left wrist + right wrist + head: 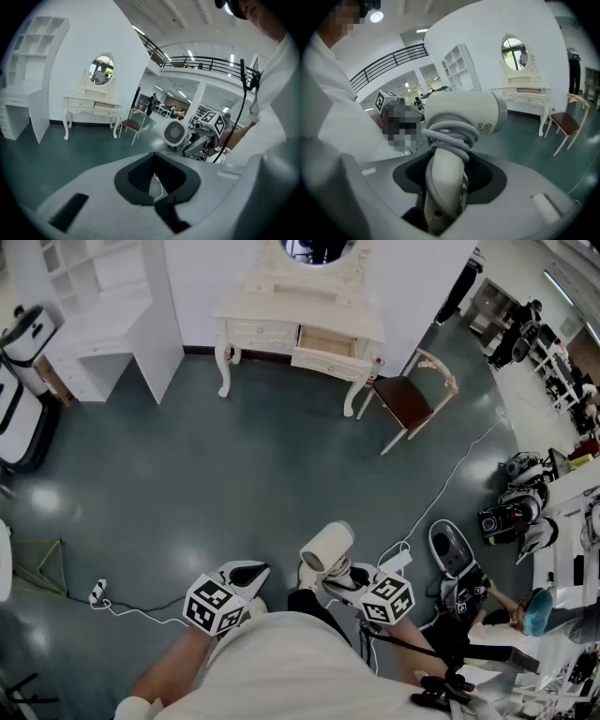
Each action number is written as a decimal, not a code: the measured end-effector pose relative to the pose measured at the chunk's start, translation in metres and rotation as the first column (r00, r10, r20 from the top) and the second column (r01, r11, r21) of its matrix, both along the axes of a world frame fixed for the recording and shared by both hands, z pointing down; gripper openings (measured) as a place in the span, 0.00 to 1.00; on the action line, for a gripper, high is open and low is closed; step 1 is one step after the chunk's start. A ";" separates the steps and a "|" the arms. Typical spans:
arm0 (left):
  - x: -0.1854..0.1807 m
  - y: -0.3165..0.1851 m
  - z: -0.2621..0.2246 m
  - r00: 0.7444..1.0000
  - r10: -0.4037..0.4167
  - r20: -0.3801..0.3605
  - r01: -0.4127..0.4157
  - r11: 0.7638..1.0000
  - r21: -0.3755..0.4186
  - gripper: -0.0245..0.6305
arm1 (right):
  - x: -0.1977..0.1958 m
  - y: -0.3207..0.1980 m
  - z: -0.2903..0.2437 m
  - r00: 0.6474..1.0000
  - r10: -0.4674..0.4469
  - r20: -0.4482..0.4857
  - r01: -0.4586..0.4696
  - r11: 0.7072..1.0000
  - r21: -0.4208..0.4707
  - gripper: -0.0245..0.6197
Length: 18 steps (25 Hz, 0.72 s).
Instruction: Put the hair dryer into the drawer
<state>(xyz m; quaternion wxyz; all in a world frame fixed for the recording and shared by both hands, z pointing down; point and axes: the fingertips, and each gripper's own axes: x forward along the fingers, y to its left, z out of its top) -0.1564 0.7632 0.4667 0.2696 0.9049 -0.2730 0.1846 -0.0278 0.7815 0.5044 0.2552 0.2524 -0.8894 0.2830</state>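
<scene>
A white hair dryer (326, 547) with its grey cord wound round the handle stands upright in my right gripper (349, 579), which is shut on the handle. In the right gripper view the hair dryer (464, 115) fills the middle, its handle down between the jaws of the right gripper (445, 187). My left gripper (247, 573) hangs beside it to the left, shut and empty; the left gripper view shows the hair dryer (176, 132) off to its right. The open drawer (323, 346) of a cream dressing table (253, 310) lies far ahead across the floor.
A wooden chair (410, 399) stands right of the dressing table. White shelving (103, 315) is at the back left and a suitcase (19, 409) at the left edge. A power strip (97, 592) and cables lie on the dark green floor; equipment (455, 554) crowds the right.
</scene>
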 end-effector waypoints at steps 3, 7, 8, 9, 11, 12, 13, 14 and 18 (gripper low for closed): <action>0.012 -0.014 0.000 1.000 0.000 0.006 0.000 1.000 0.004 0.04 | 0.013 -0.015 0.001 1.000 0.002 -0.001 -0.002 1.000 0.002 0.36; 0.031 -0.038 -0.004 1.000 -0.004 0.011 0.004 1.000 0.008 0.04 | 0.033 -0.039 0.000 1.000 -0.007 -0.007 0.007 1.000 0.002 0.36; 0.037 -0.044 -0.005 1.000 -0.005 0.012 0.005 1.000 0.009 0.04 | 0.038 -0.046 0.000 1.000 -0.011 -0.009 0.011 1.000 0.003 0.36; 0.042 -0.051 -0.005 1.000 -0.006 0.014 0.005 1.000 0.009 0.04 | 0.043 -0.053 -0.001 1.000 -0.016 -0.014 0.016 1.000 0.005 0.36; 0.052 -0.066 -0.006 1.000 -0.006 0.019 0.006 1.000 0.012 0.04 | 0.052 -0.068 0.000 0.999 -0.027 -0.027 0.028 1.000 0.012 0.36; 0.058 -0.073 -0.006 1.000 -0.007 0.021 0.006 1.000 0.012 0.04 | 0.057 -0.076 0.001 0.999 -0.032 -0.032 0.033 0.999 0.015 0.36; 0.064 -0.080 -0.007 1.000 -0.008 0.023 0.007 1.000 0.012 0.04 | 0.062 -0.083 0.002 0.999 -0.036 -0.034 0.036 0.999 0.016 0.36; 0.071 -0.087 -0.007 1.000 -0.009 0.025 0.009 1.000 0.011 0.04 | 0.068 -0.090 0.002 0.999 -0.037 -0.032 0.038 0.999 0.015 0.36; 0.095 -0.115 -0.008 0.999 -0.015 0.040 0.015 1.000 0.007 0.04 | 0.091 -0.118 0.003 0.999 -0.036 -0.023 0.037 0.999 0.016 0.36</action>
